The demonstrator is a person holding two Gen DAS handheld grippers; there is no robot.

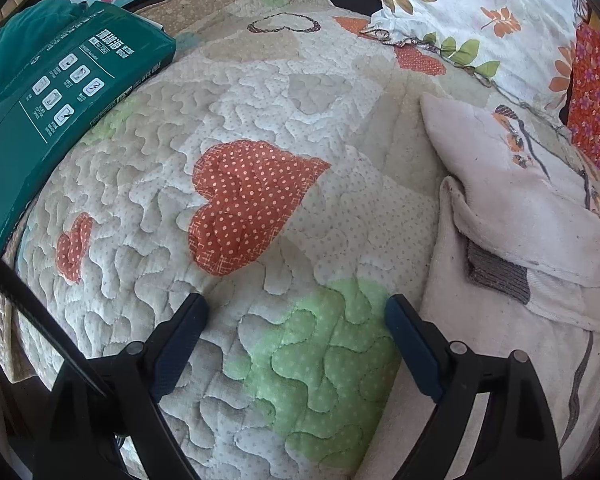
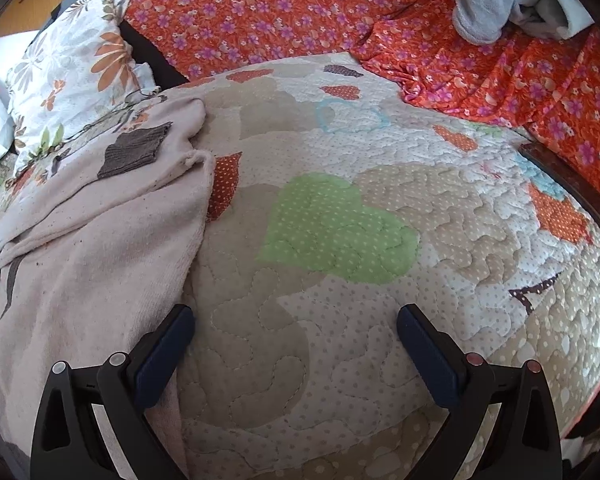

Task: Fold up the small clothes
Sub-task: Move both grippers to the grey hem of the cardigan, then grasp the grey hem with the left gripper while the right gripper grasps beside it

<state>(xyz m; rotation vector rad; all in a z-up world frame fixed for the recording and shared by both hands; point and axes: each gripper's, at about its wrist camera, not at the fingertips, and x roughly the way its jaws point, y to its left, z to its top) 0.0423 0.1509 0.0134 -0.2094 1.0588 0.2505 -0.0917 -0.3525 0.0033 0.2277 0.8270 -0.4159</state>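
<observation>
Item: pale pink garment (image 1: 512, 208), small, with grey knit patch (image 1: 496, 270); laid partly folded on the quilt (image 1: 236, 120), right of the left gripper (image 1: 296, 316) and left of the right gripper (image 2: 296, 324).

Left gripper: jaws spread, nothing held, bare quilt between them.

Right gripper: jaws spread wide, nothing held; left finger is seen over the garment's edge.

Surroundings: green box (image 1: 60, 92) far left; floral pillow (image 2: 72, 68) beyond the garment.

Handling note: opposite edges are best taken together, cloth kept flat, layers aligned before creasing.
</observation>
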